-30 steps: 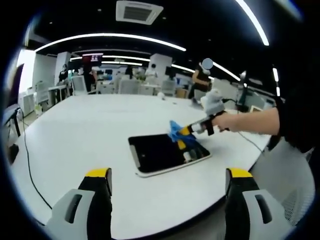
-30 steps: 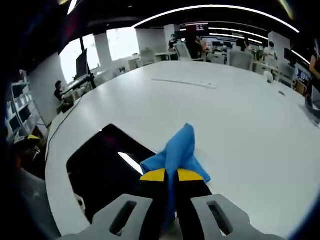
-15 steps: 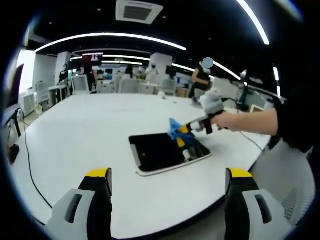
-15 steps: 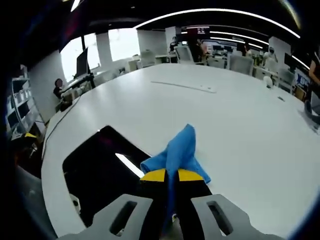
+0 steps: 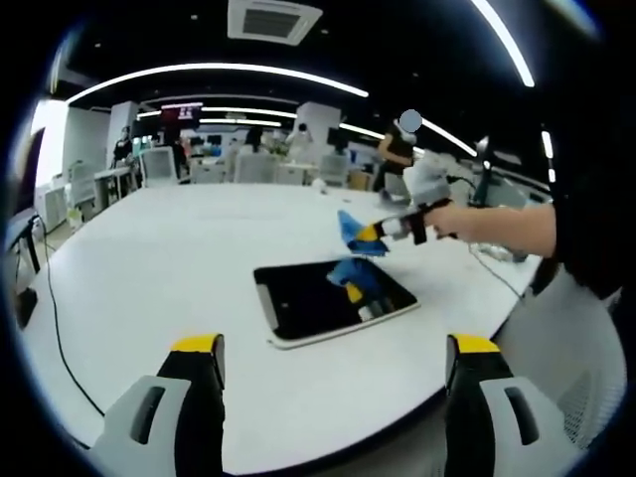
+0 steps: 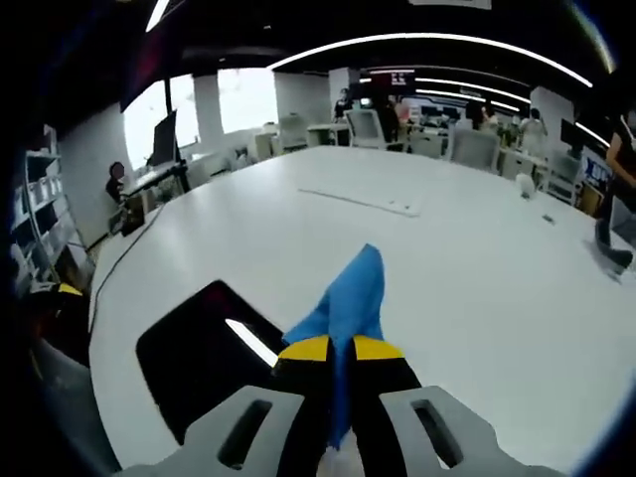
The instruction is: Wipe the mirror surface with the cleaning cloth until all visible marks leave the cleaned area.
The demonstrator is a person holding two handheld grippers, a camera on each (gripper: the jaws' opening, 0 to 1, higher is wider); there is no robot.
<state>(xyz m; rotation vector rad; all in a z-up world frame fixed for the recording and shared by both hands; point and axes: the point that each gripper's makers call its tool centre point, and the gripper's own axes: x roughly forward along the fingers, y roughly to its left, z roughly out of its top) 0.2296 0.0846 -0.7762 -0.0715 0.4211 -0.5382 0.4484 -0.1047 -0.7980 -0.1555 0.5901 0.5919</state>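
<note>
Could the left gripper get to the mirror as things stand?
Probably yes. The left gripper is open with bare table between it and the mirror; the right gripper holds the cloth above the far edge.

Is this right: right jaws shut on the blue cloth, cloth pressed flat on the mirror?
Not quite. The right gripper is shut on the cloth, but the left gripper view shows the cloth held above the mirror, not pressed on it.

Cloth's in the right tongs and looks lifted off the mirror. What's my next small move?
Probably lower the right tongs until the blue cloth touches the mirror again. In the left gripper view the cloth hangs above its own reflection, apart from the glass, so no wiping happens there.
</note>
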